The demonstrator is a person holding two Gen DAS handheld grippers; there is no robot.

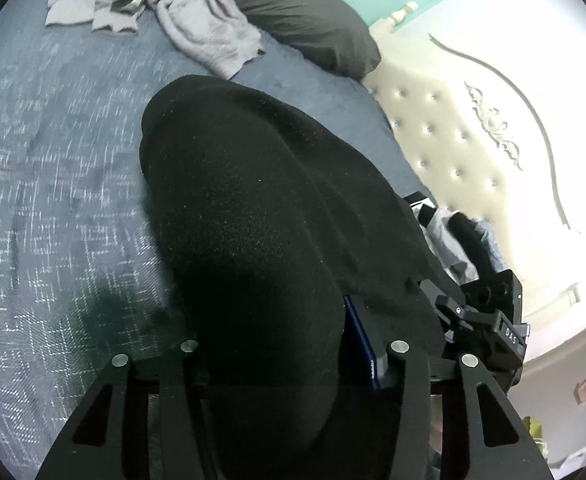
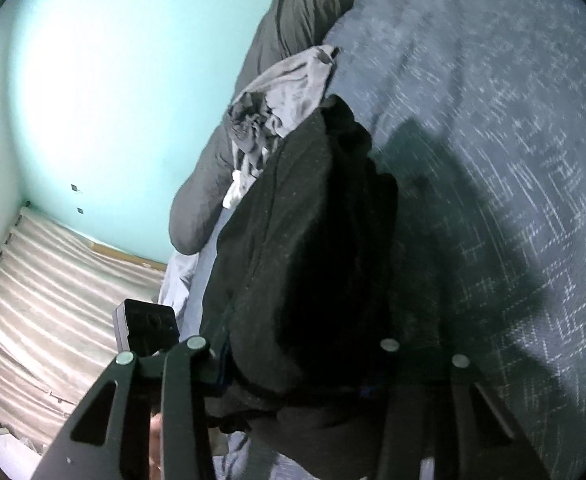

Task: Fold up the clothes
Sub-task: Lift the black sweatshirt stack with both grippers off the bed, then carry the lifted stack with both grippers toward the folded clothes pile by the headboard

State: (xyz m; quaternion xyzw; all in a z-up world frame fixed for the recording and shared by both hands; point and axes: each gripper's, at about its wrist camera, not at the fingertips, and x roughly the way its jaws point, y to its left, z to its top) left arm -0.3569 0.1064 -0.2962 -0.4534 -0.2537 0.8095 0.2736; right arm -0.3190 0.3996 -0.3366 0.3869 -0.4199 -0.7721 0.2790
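Presently, on view:
Black garment (image 1: pixel 261 216): thick dark knit, bunched; fills the centre and lower middle of the left wrist view and the centre of the right wrist view (image 2: pixel 313 248), raised above the bedspread.
Left gripper (image 1: pixel 277 356): fingers closed on the black garment; one blue pad (image 1: pixel 359 336) shows at lower centre right, the other is buried in cloth.
Right gripper (image 2: pixel 293 364): cloth is bundled between its fingers and they grip it; the pads themselves are hidden.
Bedspread (image 1: pixel 53 184): blue-grey with a pale woven fleck, left half of the left wrist view; carries the garment's shadow in the right wrist view.
Grey clothes pile (image 1: pixel 165 4): crumpled, upper left of the frame, lying on the bedspread.
Dark pillow (image 1: pixel 305 12): upper centre, just beside the pile.
Headboard (image 1: pixel 465 128): cream, tufted, right of frame.
Wall (image 2: pixel 105 80): turquoise, upper left of the right wrist view.
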